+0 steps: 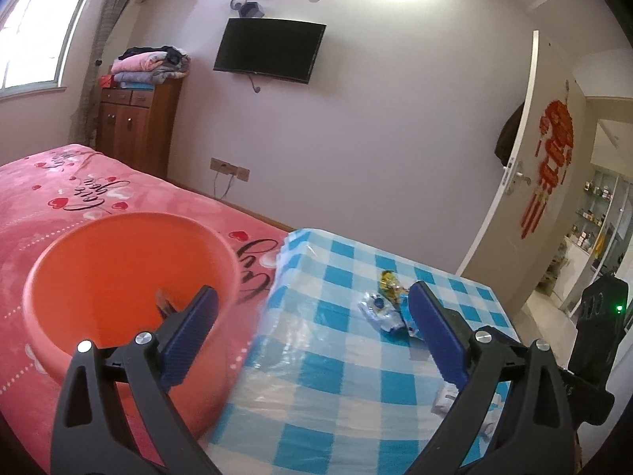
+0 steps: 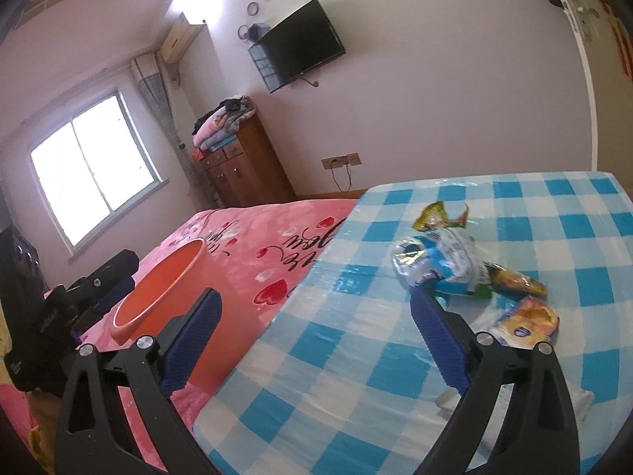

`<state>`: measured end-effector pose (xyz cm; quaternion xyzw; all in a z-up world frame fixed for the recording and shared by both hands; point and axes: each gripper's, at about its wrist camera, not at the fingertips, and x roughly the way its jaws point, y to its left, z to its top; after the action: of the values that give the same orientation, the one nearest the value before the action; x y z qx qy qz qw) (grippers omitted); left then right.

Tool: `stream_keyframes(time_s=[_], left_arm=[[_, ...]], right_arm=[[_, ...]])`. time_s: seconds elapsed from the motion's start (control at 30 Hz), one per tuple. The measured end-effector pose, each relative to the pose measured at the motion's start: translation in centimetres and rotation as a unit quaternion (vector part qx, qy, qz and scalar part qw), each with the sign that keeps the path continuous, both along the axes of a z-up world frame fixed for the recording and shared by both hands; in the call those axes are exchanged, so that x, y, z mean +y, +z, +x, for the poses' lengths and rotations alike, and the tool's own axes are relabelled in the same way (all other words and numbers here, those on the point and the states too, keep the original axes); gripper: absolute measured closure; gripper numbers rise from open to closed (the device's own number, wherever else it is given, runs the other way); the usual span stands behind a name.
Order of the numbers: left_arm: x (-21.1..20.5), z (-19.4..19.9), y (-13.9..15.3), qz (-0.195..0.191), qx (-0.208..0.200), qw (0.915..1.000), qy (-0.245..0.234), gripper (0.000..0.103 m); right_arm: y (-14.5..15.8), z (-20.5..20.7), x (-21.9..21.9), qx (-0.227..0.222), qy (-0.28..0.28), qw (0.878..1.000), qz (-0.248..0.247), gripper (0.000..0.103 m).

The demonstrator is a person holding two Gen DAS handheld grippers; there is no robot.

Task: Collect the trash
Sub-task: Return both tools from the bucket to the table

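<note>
An orange plastic basin [image 1: 118,277] stands on the pink bed, with a small dark scrap [image 1: 164,303] inside it. It also shows in the right wrist view [image 2: 158,293]. Several crumpled wrappers lie on the blue checked table: a blue-white one [image 2: 439,263], a yellow-green one [image 2: 437,215], a brown one [image 2: 514,283] and an orange-yellow one [image 2: 526,322]. In the left wrist view they show as a small pile [image 1: 385,304]. My left gripper [image 1: 312,301] is open and empty, between basin and table. My right gripper [image 2: 312,301] is open and empty, its right finger beside the wrappers.
The blue checked table [image 1: 348,376] abuts the pink bed [image 1: 47,182]. A white paper scrap [image 1: 445,399] lies near the table's front right. A wooden cabinet [image 1: 136,126] with folded blankets, a wall TV [image 1: 269,49] and an open door [image 1: 510,166] stand farther off.
</note>
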<state>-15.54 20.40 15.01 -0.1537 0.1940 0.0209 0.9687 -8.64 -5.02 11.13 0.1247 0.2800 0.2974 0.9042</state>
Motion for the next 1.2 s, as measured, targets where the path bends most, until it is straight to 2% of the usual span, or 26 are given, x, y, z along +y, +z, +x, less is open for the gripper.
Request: stream_keyframes(time_s=[0.23, 0.5, 0.7, 0.93, 1.2], left_arm=[[-2.7, 1.2, -1.0, 0.001, 0.014, 0.9998, -0.017, 0.006], [-6.6, 2.6, -2.2, 0.040, 0.041, 0.9973, -0.045, 0.006], [-8.6, 3.8, -3.4, 0.049, 0.067, 0.9946, -0.062, 0.006], [-10.9, 5.3, -5.2, 0.066, 0.110, 0.9885, -0.080, 0.006], [-15.2, 6.7, -7.8, 0.068, 0.162, 0.9742, -0.142, 0.006]], right_arm=[[-1.1, 0.5, -3.3, 0.011, -0.015, 1.000, 0.010, 0.008], [-1.9, 0.9, -5.9, 0.007, -0.032, 0.999, -0.001, 0.008], [-2.8, 1.7, -8.0, 0.018, -0.042, 0.999, 0.010, 0.008], [-3.7, 2.5, -10.7, 0.024, -0.060, 0.998, 0.013, 0.008], [-5.0, 4.3, -15.4, 0.048, -0.101, 0.993, 0.024, 0.008]])
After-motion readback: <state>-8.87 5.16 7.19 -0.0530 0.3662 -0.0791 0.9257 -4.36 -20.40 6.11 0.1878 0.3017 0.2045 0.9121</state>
